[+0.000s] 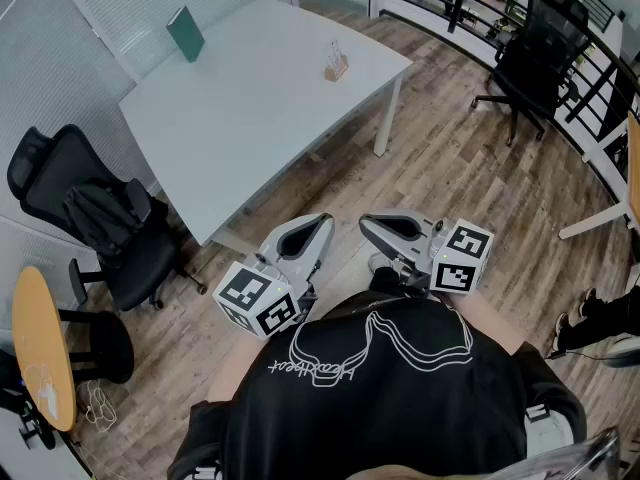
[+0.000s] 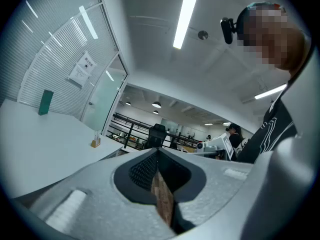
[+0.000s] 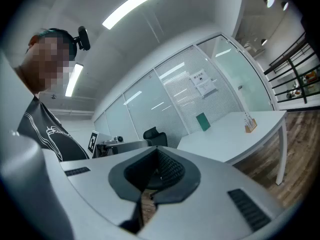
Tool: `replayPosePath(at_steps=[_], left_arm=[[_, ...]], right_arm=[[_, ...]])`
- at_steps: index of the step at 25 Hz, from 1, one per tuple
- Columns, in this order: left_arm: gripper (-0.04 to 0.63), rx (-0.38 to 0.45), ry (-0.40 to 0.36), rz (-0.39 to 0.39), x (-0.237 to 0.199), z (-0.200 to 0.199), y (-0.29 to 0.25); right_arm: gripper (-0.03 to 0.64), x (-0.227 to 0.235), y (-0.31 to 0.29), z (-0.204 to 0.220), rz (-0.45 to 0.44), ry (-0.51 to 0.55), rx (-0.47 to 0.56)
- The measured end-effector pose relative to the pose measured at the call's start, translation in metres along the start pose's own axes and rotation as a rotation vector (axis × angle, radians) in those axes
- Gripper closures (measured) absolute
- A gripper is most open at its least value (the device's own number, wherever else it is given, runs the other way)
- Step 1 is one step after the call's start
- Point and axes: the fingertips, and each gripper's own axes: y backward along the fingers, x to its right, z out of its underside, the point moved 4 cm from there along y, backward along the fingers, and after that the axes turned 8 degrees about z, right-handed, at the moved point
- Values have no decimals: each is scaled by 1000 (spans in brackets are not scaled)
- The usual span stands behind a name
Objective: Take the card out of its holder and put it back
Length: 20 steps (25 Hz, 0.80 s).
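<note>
A small wooden card holder (image 1: pixel 336 66) with a pale card upright in it stands near the far right edge of the white table (image 1: pixel 250 108). It also shows small in the left gripper view as the holder (image 2: pixel 95 142) and in the right gripper view as the holder (image 3: pixel 249 124). Both grippers hang close to my body, well short of the table and far from the holder. The left gripper (image 1: pixel 326 218) is shut with nothing in it, its jaws meeting (image 2: pixel 156 151). The right gripper (image 1: pixel 364 222) is likewise shut and empty (image 3: pixel 156 151).
A green booklet (image 1: pixel 186 34) stands at the table's far left corner. A black office chair (image 1: pixel 95 218) sits left of the table, another chair (image 1: pixel 535 58) at the upper right by a railing. A round wooden table (image 1: pixel 40 348) is at my left.
</note>
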Motion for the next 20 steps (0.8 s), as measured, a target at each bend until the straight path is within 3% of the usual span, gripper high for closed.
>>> replayPosePath(at_steps=[20], left_arm=[[578,-25,24,-15,-16,6,-44]], right_arm=[[607,48,4,-9,-3,-81,6]])
